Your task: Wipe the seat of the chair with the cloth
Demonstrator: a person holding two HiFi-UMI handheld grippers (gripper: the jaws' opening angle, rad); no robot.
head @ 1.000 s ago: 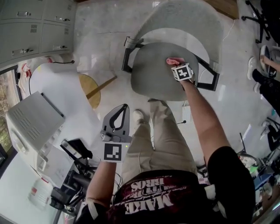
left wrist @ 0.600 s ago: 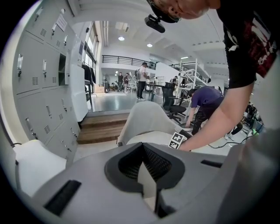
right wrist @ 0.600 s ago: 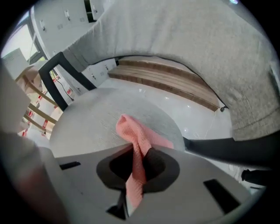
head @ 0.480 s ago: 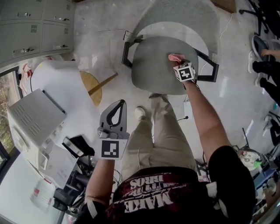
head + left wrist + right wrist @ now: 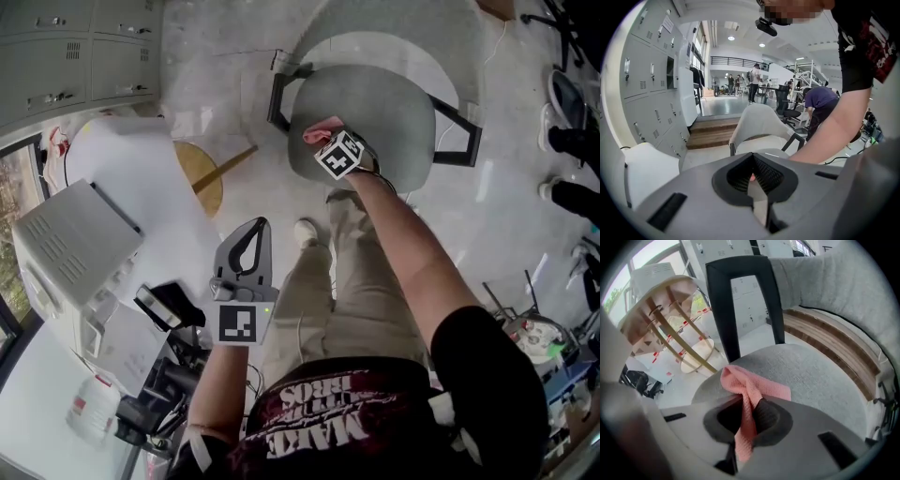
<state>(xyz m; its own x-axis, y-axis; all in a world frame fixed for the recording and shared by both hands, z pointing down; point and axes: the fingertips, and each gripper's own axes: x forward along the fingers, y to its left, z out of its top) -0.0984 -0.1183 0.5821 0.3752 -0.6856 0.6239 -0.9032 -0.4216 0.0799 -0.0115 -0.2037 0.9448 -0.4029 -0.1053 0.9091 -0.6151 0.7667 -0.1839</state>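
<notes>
**Mid-wipe: the pink cloth is dragged across the grey chair seat.**

The grey upholstered chair (image 5: 412,33) stands on the floor just ahead of the person, its seat (image 5: 398,108) bare except at the left front. There the right gripper (image 5: 328,141) pinches the pink cloth (image 5: 322,128) firmly between its jaws, and the cloth's free fold lies on the fabric near the edge. The left gripper (image 5: 259,234) hangs idle beside the person's left leg, well apart from the chair, jaws pressed together on nothing. This looks like one wiping stroke among several. The next likely calls for a sweep back rightward or deeper toward the backrest, keeping the cloth pressed down and not sliding off the front edge. Half a second ago the right gripper and cloth were at the seat's right-centre; they have crossed to its left front, while the left gripper has barely shifted.
</notes>
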